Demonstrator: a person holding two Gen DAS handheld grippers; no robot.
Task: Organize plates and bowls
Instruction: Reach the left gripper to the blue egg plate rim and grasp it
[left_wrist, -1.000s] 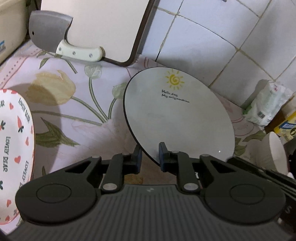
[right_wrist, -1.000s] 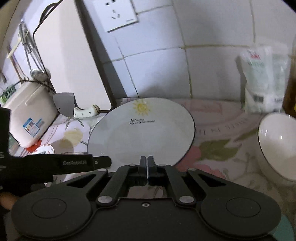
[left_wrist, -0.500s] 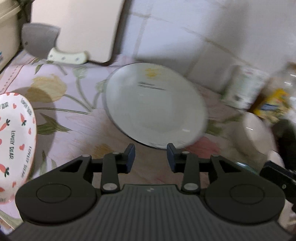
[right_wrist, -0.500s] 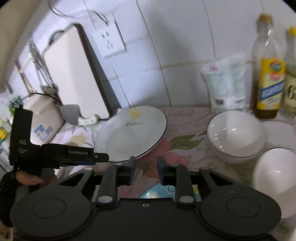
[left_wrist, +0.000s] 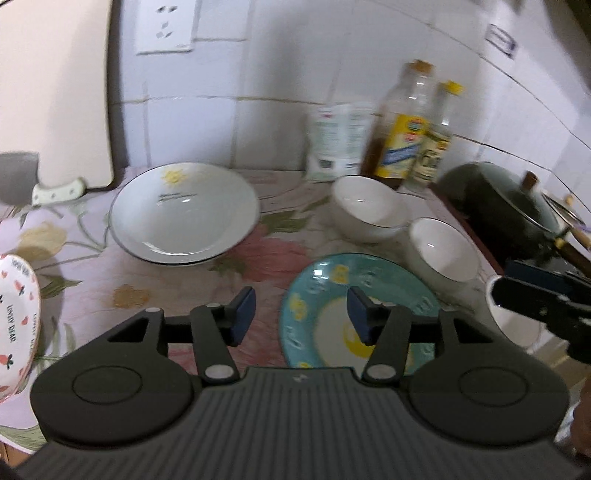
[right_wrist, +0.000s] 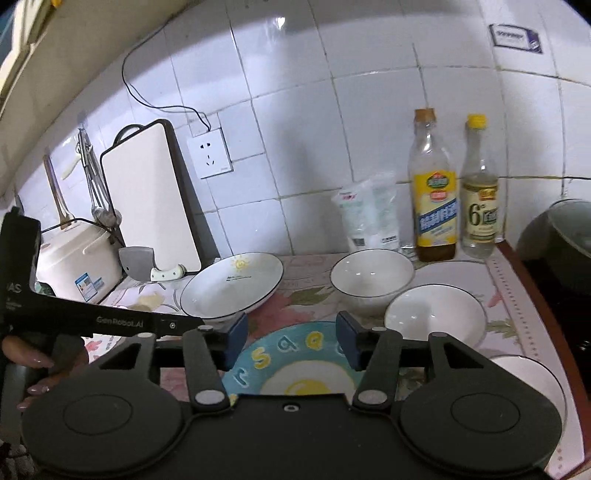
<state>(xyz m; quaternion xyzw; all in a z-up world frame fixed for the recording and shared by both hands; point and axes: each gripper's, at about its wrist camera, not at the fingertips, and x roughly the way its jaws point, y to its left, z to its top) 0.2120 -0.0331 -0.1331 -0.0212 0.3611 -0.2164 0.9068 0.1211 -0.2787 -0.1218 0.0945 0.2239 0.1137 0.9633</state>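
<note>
Along the left edge of the floral-covered counter (left_wrist: 85, 266), a heart-patterned plate (left_wrist: 16, 325) is overhanging toward the camera, cut off by the frame. Behind it, a cleaver (right_wrist: 142, 264) is leaning against a cream cutting board (right_wrist: 151, 195) that is standing upright at the tiled wall, beside a rice cooker (right_wrist: 79, 266) in the back left corner. The sun-print plate (left_wrist: 184, 212) is lying flat near the back edge, just right of the board, with open cloth showing in front of it. The left gripper (left_wrist: 301, 314) is hovering over the counter's front middle, its jaws opening and gripping nothing, with only bare cloth and the rim of the teal plate (left_wrist: 321, 280) beneath the gap. A person's hand (right_wrist: 44, 363) is holding that gripper's handle at the left of the right wrist view. The teal plate is sitting near the front edge, centre right. The right gripper (right_wrist: 291, 339) is hanging above it, its jaws also opening, with nothing caught between them. Farther back, a white bowl (right_wrist: 371, 278) is standing near the wall, a second white bowl (right_wrist: 436, 317) is sitting just beside it toward the front, and a third white bowl (right_wrist: 532, 387) is lying at the front right corner. A salt bag (right_wrist: 369, 218), an oil bottle (right_wrist: 434, 195) and a vinegar bottle (right_wrist: 480, 199) are lining the back edge. Past the counter's right edge, a dark pot (left_wrist: 495, 206) is sitting on the stove.
</note>
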